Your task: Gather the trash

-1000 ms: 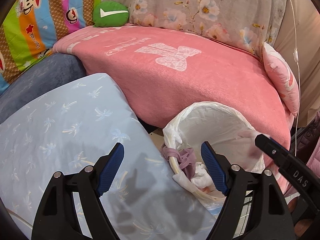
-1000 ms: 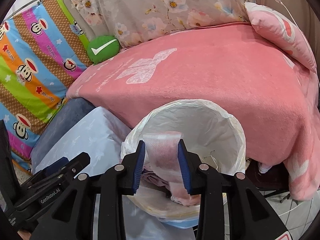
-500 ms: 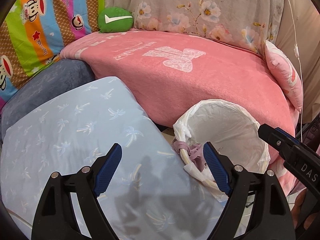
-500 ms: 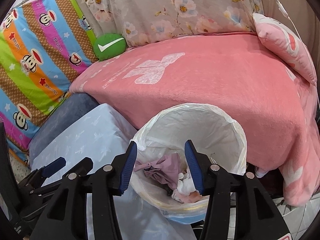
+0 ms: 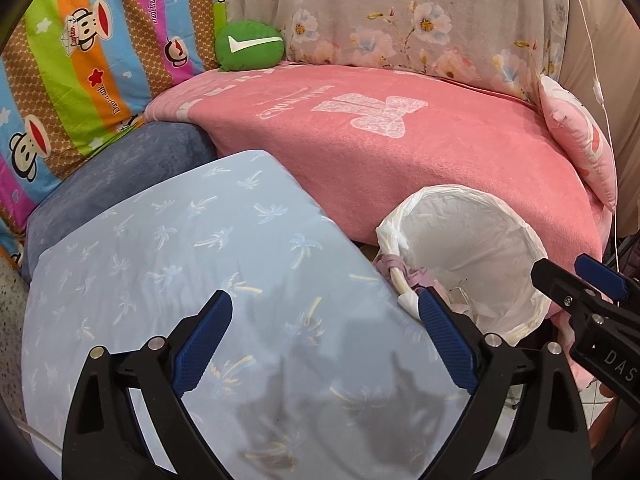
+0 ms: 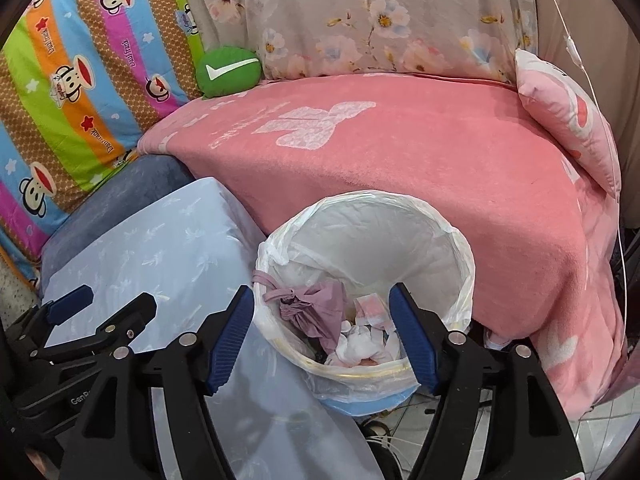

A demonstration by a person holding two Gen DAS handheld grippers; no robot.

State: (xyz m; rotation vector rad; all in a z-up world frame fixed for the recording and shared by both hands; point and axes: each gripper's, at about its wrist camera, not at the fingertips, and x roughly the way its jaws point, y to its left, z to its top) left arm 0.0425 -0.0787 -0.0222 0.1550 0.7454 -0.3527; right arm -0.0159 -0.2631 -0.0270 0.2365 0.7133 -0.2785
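Observation:
A trash bin with a white liner [image 6: 436,236] stands between the pink bed and a light blue cushion; it also shows in the left wrist view [image 5: 516,236]. Inside lie a purple cloth [image 6: 316,312], white tissues [image 6: 360,346] and a pink-white wrapper [image 6: 370,306]. My right gripper [image 6: 322,338] is open and empty, above the bin's near rim. My left gripper [image 5: 324,338] is open and empty over the light blue cushion [image 5: 180,272], left of the bin. The right gripper's tip shows in the left wrist view [image 5: 580,292].
A pink blanket [image 6: 420,160] covers the bed behind the bin. A green round cushion [image 6: 228,70] and a striped monkey-print quilt [image 6: 72,80] lie at back left. A pink pillow [image 6: 568,116] is at right. A dark blue cushion [image 5: 120,168] lies beside the light blue one. Cables [image 6: 400,436] lie on the tiled floor.
My right gripper opened and let go of the pink-white wrapper, which now lies in the bin. Both grippers have drawn back from the bin.

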